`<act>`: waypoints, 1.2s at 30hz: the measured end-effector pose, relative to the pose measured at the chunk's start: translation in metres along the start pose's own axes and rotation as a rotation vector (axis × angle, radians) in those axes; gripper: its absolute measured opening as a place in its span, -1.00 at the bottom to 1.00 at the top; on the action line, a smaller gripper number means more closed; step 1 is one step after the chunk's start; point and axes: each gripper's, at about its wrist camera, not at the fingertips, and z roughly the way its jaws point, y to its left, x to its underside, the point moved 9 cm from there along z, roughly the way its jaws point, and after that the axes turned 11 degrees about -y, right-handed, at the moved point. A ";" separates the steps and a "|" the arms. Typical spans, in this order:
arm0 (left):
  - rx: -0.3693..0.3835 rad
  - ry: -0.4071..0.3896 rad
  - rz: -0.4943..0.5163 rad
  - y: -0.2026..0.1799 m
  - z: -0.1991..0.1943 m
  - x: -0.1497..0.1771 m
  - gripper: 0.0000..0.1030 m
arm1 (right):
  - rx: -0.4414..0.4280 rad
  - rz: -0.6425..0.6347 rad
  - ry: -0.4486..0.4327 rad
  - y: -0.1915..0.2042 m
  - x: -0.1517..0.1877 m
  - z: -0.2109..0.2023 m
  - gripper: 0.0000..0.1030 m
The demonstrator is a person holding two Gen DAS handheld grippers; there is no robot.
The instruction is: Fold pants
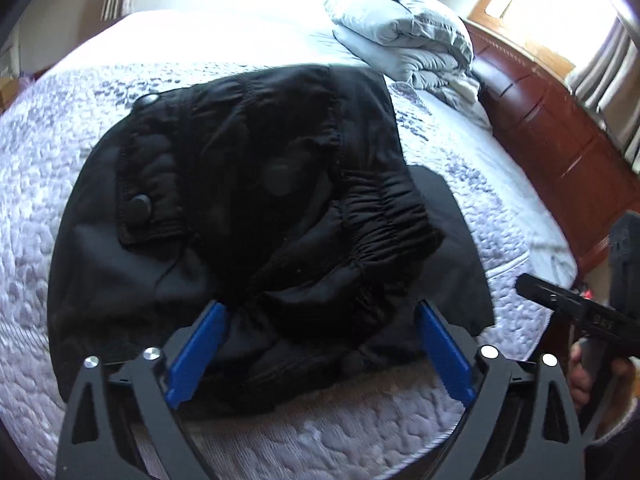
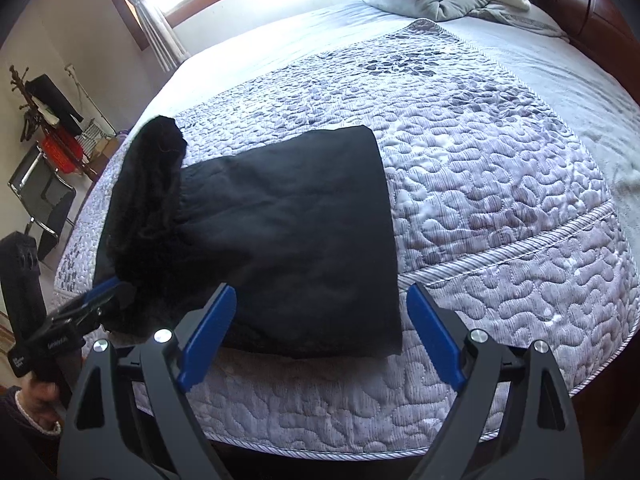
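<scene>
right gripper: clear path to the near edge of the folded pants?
Probably yes. The right gripper is open, and the pants' near edge lies flat on the quilt ahead of its fingers, with nothing between.

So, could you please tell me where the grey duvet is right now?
The grey duvet lies bundled at the far end of the bed, beside the wooden headboard, well beyond the black pants and apart from them.
</scene>
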 end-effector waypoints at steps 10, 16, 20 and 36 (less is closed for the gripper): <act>-0.076 -0.064 -0.213 0.068 -0.050 0.001 0.92 | -0.166 0.106 0.002 0.035 -0.015 0.005 0.74; -0.170 -0.076 -0.283 0.116 -0.069 0.015 0.92 | -0.302 0.185 0.054 0.067 -0.019 0.019 0.75; -0.207 -0.054 -0.332 0.137 -0.069 0.023 0.92 | -0.383 0.288 0.105 0.081 -0.023 0.039 0.76; -0.188 -0.008 -0.384 0.155 -0.072 0.043 0.92 | -0.508 0.354 0.213 0.122 -0.032 0.084 0.77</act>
